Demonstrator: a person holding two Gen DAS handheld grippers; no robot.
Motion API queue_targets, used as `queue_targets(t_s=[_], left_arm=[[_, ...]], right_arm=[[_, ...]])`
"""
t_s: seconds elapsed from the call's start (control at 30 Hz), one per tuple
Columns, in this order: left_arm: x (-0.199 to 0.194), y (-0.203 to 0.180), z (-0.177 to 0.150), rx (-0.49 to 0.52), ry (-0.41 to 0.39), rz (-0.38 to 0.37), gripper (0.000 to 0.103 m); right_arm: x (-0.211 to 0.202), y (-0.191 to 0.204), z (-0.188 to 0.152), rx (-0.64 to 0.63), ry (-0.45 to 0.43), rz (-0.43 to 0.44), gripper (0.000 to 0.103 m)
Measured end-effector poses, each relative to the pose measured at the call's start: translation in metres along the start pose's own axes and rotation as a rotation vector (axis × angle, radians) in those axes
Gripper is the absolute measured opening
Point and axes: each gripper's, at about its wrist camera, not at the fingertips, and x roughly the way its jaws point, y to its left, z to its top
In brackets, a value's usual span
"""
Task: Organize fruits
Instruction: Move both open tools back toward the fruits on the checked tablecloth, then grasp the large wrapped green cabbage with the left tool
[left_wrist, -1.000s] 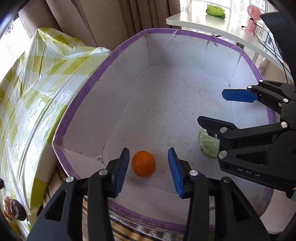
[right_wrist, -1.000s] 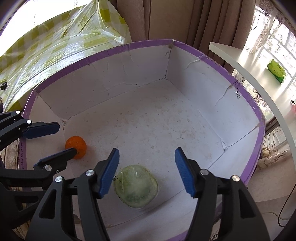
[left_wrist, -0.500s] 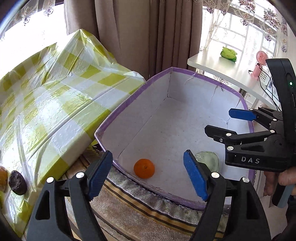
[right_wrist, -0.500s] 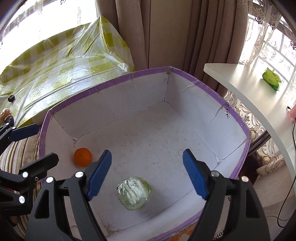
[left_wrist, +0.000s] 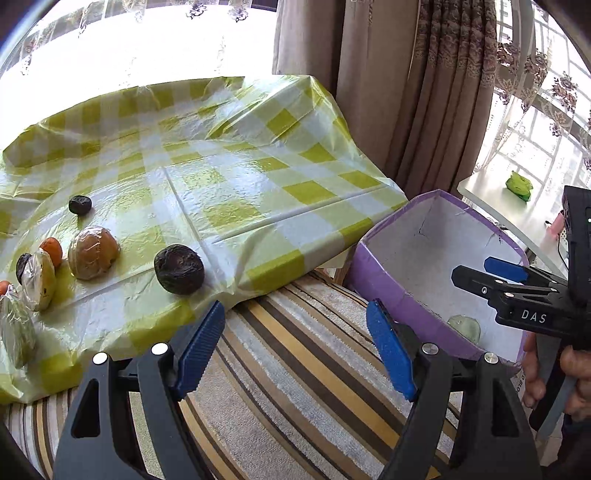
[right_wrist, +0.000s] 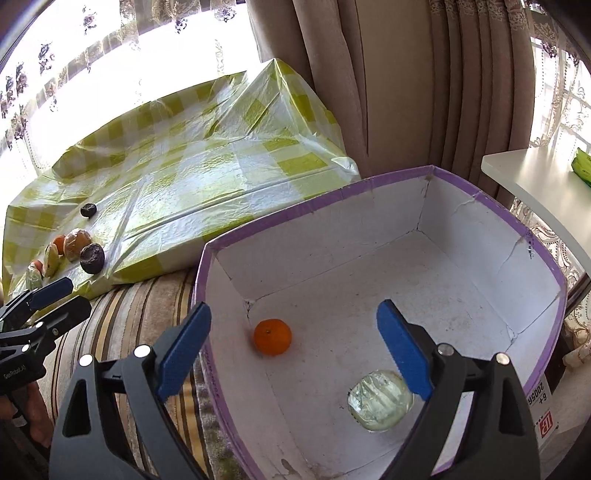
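Left hand-held gripper (left_wrist: 295, 350), jaws wide and empty, is nearer: the dark fruit (left_wrist: 179, 269) at the table's near edge lies ahead-left.

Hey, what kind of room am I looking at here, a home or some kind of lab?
Most likely a home living room: heavy brown curtains beside a lace-curtained window, a checked plastic tablecloth with loose fruit on it, and a striped fabric seat beside the box.

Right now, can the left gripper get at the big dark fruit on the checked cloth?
Probably yes: left gripper is open and empty, and the dark fruit sits near the cloth's edge with nothing between.
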Motion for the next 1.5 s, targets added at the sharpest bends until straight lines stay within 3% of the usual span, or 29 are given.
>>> queue_targets(t_s=[0.17,0.3,0.7,0.8,0.9,1.5], left_arm=[[-0.03,0.034,-0.018,-0.05,-0.044,0.108,0.076],[-0.053,0.072,-0.033,-0.151,-0.07,0.155,0.076],[-0.101,0.163,-0.065,-0.398,-0.137,0.319,0.076],[-0.101,0.176,-0.066,-0.44,-0.134,0.319,0.076],[-0.099,0.185,-0.065,-0.467,-0.136,0.314,0.084],[-0.064,0.221,-0.042,-0.548,-0.098,0.273,0.084]], right_arm=[[0.004,0.033,-0.001,-0.049,0.025,0.083,0.091],[0.009,0.058,0.0,-0.071,0.043,0.165,0.091],[0.023,0.117,-0.001,-0.217,0.029,0.185,0.091],[0.027,0.128,-0.001,-0.242,0.026,0.19,0.091],[0.031,0.14,0.0,-0.27,0.028,0.198,0.091],[0.063,0.205,0.02,-0.331,0.021,0.25,0.091]])
